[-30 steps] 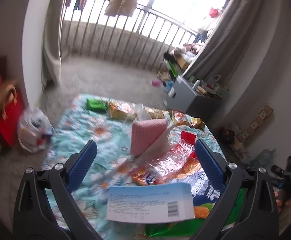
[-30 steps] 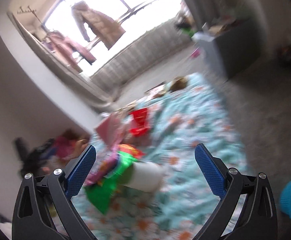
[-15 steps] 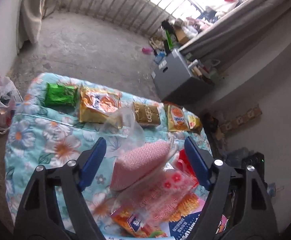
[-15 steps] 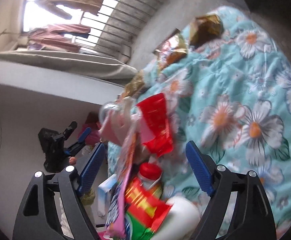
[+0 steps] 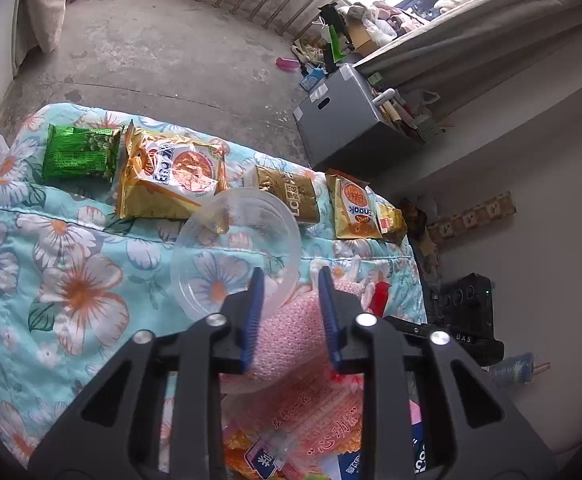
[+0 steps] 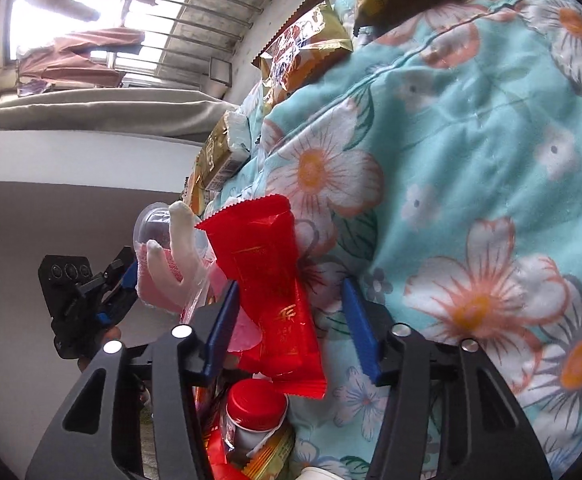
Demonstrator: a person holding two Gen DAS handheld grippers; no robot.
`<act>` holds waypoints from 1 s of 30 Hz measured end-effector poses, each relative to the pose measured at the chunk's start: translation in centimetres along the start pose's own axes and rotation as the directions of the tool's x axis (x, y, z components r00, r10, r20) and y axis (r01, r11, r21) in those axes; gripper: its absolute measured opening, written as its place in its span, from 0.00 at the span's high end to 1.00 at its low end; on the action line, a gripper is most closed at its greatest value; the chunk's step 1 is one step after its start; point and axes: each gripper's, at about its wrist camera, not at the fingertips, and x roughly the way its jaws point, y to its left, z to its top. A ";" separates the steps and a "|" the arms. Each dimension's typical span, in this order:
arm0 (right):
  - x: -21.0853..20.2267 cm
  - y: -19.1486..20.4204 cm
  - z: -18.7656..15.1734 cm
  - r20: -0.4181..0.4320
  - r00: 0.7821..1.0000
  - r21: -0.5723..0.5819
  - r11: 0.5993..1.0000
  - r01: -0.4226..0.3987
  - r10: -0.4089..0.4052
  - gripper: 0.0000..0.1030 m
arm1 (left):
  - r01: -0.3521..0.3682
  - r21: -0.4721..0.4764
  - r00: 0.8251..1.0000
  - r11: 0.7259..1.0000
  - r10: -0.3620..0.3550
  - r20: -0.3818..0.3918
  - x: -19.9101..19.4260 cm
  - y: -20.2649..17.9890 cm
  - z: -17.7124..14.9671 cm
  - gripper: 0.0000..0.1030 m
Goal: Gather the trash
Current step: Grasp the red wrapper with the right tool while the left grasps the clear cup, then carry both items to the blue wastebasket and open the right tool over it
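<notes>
In the left wrist view my left gripper (image 5: 289, 280) has its jaws narrowed around a pink bubble-wrap pad (image 5: 287, 332) that lies in a heap of wrappers on a floral blanket (image 5: 71, 280). A clear plastic cup (image 5: 235, 252) lies on its side just ahead. In the right wrist view my right gripper (image 6: 291, 292) is open around a red wrapper (image 6: 271, 292) that stands up from the heap. A red-capped bottle (image 6: 255, 404) lies beneath it. The left gripper (image 6: 127, 276) and pink pad (image 6: 163, 272) show at the left.
Green (image 5: 79, 154), orange (image 5: 171, 178) and gold (image 5: 287, 196) snack packs lie in a row at the blanket's far edge. A grey box (image 5: 343, 120) stands on the concrete floor beyond. A black device (image 5: 467, 308) sits to the right.
Both grippers dropped closer to the heap. The left jaws narrowed around the pink pad. The right jaws narrowed and now straddle the red wrapper.
</notes>
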 end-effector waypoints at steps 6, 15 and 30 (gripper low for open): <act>-0.7 -0.2 -0.7 -0.005 1.000 -0.028 1.000 -0.013 0.013 0.92 | 0.003 0.035 1.000 0.999 -0.004 0.024 -0.7 -0.4 -0.5 0.95; -4.8 3.7 -1.9 0.142 0.989 -0.163 0.984 0.065 -0.042 0.95 | -0.020 0.087 0.986 0.996 0.005 0.168 -4.8 -2.4 -1.7 0.97; -19.7 4.9 -12.2 0.345 0.938 -0.195 0.979 0.053 0.018 0.95 | 0.073 0.195 0.933 0.978 -0.136 0.332 -16.8 -10.1 -10.0 0.97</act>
